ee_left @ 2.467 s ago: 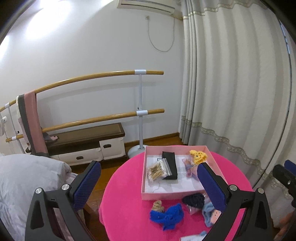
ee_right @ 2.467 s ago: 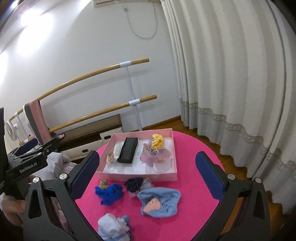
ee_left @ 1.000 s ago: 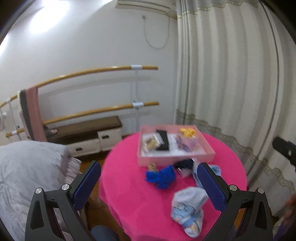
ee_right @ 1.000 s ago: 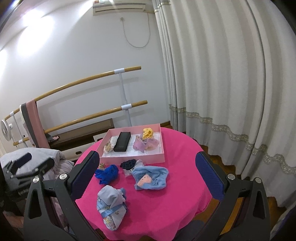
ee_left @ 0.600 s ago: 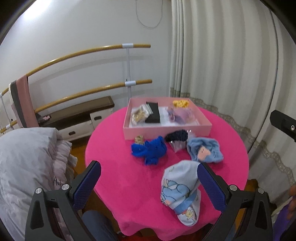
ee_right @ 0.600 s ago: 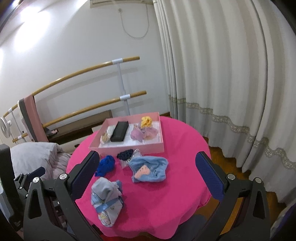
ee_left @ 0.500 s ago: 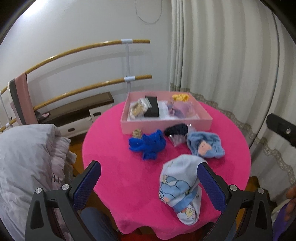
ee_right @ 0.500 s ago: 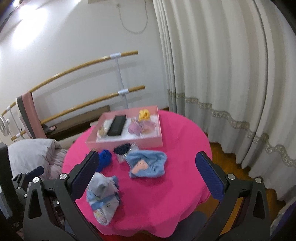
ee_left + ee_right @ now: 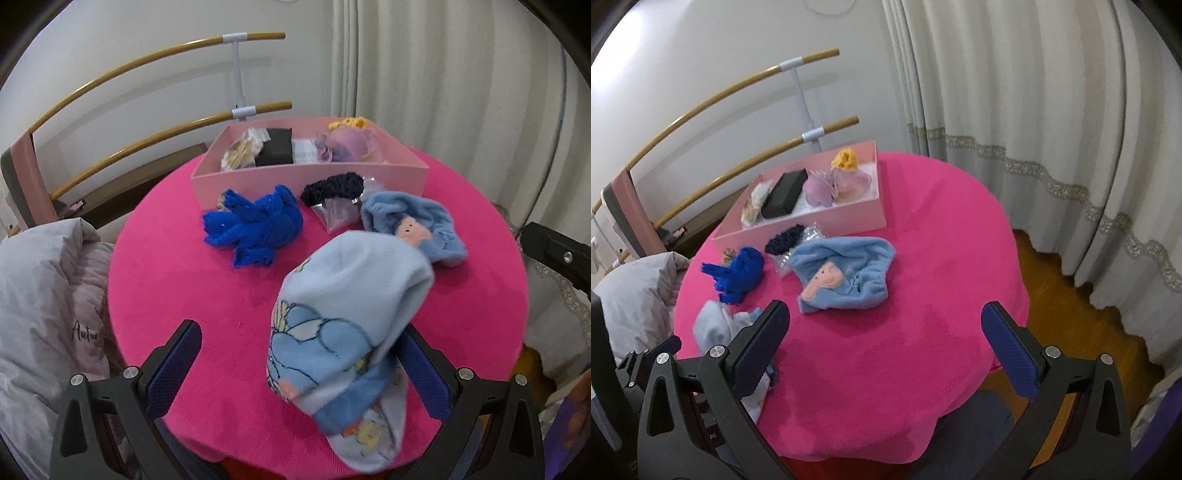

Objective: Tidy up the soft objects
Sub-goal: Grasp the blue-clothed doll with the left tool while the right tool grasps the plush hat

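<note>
On the round table with a pink cloth point(image 9: 184, 295) lies a pale blue printed hat point(image 9: 343, 314). My left gripper point(image 9: 297, 373) stands open around its near end, and the hat covers part of the right finger. Behind it lie a royal-blue knitted piece point(image 9: 255, 229), a dark scrunchie point(image 9: 332, 186), a clear packet point(image 9: 336, 214) and a light blue fleece hat with a pink patch point(image 9: 410, 225). My right gripper point(image 9: 884, 352) is open and empty over bare cloth, short of the fleece hat point(image 9: 846, 273). The printed hat point(image 9: 716, 328) shows partly behind its left finger.
A pink box point(image 9: 310, 173) at the back of the table holds a black case point(image 9: 275, 151), lilac organza point(image 9: 343, 146), a yellow piece point(image 9: 351, 123) and a tan bagged item. A grey-white duvet point(image 9: 37, 295) lies left. Wooden bars point(image 9: 147, 62) and curtains point(image 9: 1034, 110) stand behind.
Both grippers have tipped downward and come closer to the table. The left one now straddles the printed hat at the near edge. Both stay open, and nothing on the table has moved.
</note>
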The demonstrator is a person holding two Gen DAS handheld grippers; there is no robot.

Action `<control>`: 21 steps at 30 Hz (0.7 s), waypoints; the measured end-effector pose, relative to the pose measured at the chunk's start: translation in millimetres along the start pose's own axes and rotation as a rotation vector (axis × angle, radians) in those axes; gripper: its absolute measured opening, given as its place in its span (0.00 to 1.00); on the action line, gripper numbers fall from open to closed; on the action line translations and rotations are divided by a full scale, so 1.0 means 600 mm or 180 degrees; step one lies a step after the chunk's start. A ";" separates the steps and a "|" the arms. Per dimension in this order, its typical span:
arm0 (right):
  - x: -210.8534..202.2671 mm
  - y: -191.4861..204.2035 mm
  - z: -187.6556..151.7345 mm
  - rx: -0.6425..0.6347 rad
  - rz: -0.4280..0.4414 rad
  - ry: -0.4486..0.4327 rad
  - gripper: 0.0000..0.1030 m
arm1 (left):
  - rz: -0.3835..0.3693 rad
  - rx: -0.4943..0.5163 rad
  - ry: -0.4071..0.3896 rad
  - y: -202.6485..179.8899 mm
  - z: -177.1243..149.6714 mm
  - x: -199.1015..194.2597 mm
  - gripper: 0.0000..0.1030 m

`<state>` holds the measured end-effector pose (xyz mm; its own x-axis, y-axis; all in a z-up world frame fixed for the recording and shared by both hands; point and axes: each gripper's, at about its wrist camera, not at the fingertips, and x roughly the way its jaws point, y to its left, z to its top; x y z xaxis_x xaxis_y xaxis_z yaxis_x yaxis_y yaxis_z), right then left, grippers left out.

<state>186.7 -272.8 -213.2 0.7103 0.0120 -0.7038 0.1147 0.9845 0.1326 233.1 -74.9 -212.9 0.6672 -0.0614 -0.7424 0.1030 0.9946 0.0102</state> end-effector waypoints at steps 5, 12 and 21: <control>0.031 -0.003 0.004 -0.0005 0.0040 0.0105 1.00 | -0.0152 -0.0002 0.0018 -0.004 0.011 0.033 0.96; 0.077 0.009 0.010 -0.0068 0.0071 0.0265 1.00 | -0.0402 0.0025 0.0052 0.005 0.033 0.054 0.58; 0.130 0.047 0.025 -0.0216 0.0113 0.0412 1.00 | -0.0180 -0.0049 0.0036 0.050 0.056 0.070 0.53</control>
<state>255.6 -246.7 -254.1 0.6171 0.0652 -0.7842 0.0408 0.9926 0.1146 288.9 -50.3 -221.2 0.6523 -0.1168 -0.7489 0.1288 0.9908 -0.0423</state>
